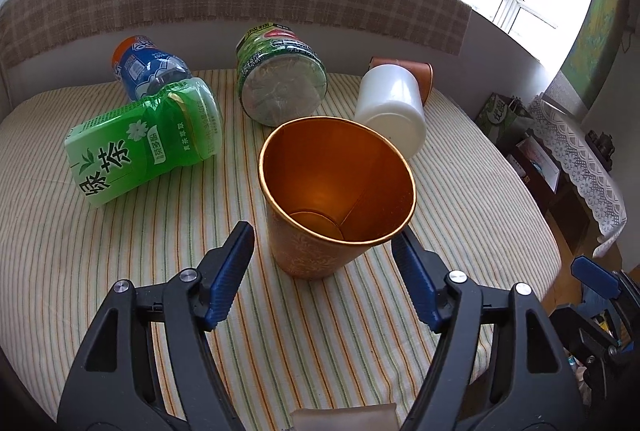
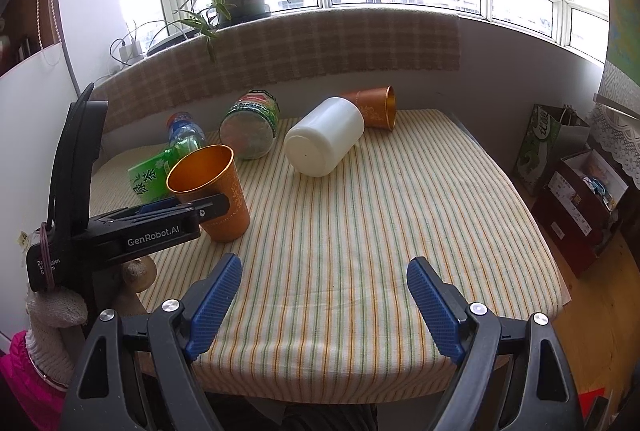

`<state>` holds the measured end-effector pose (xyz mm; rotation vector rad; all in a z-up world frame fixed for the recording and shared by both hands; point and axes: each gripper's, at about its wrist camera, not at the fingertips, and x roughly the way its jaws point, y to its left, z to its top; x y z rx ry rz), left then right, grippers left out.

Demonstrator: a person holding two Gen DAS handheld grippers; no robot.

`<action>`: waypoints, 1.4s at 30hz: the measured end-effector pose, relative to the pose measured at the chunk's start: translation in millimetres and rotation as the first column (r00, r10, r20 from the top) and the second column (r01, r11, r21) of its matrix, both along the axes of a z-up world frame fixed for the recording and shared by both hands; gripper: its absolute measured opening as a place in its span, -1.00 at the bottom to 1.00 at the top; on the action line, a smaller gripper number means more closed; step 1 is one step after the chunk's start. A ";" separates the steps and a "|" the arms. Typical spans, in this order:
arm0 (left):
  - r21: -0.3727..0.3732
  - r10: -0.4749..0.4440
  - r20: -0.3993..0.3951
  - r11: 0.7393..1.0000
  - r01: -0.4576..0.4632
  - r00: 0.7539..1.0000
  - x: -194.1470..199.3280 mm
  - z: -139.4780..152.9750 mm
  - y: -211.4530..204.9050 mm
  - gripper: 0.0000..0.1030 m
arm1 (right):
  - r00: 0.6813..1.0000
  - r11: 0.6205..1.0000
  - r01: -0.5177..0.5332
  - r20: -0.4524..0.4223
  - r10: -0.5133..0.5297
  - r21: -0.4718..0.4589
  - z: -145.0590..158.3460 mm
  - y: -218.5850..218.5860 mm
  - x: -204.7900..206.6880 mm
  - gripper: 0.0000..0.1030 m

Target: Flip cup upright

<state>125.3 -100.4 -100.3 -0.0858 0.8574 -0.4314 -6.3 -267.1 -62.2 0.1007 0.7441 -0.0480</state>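
Orange cup (image 1: 336,191) upright on striped cloth (image 1: 120,271), at 12 o'clock between left gripper (image 1: 324,255) fingers, untouched. Left gripper wide open, empty. Right gripper (image 2: 324,295) wide open, empty; cup at 10 o'clock.

Upright orange metallic cup (image 2: 214,187) at 10 o'clock on the striped tablecloth (image 2: 360,231), mouth up, flanked by the left gripper (image 2: 192,207), fingers apart. Right gripper (image 2: 324,271) at 6 o'clock, fingers spread, holding nothing. White plastic jar (image 2: 324,137) lying at 12 o'clock.
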 end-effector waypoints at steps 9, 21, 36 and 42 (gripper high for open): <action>0.017 0.033 0.002 0.999 -0.033 0.999 -15.9 1.2 19.4 0.51 | 1.000 1.000 -0.008 0.007 0.008 0.001 0.4 2.4 0.6 0.68; 0.054 0.157 0.207 0.984 -0.172 0.966 -69.8 44.9 55.3 0.61 | 0.995 0.998 -0.034 0.095 0.039 -0.052 14.3 14.2 0.0 0.77; 0.032 0.261 0.508 0.947 -0.321 0.821 -135.5 109.7 66.9 1.00 | 0.965 0.996 -0.005 0.260 0.029 -0.094 42.0 22.1 -16.0 1.00; 0.023 0.263 0.510 0.948 -0.319 0.819 -143.0 114.7 67.3 1.00 | 0.962 0.997 0.028 0.275 -0.005 -0.078 43.3 15.6 -18.8 1.00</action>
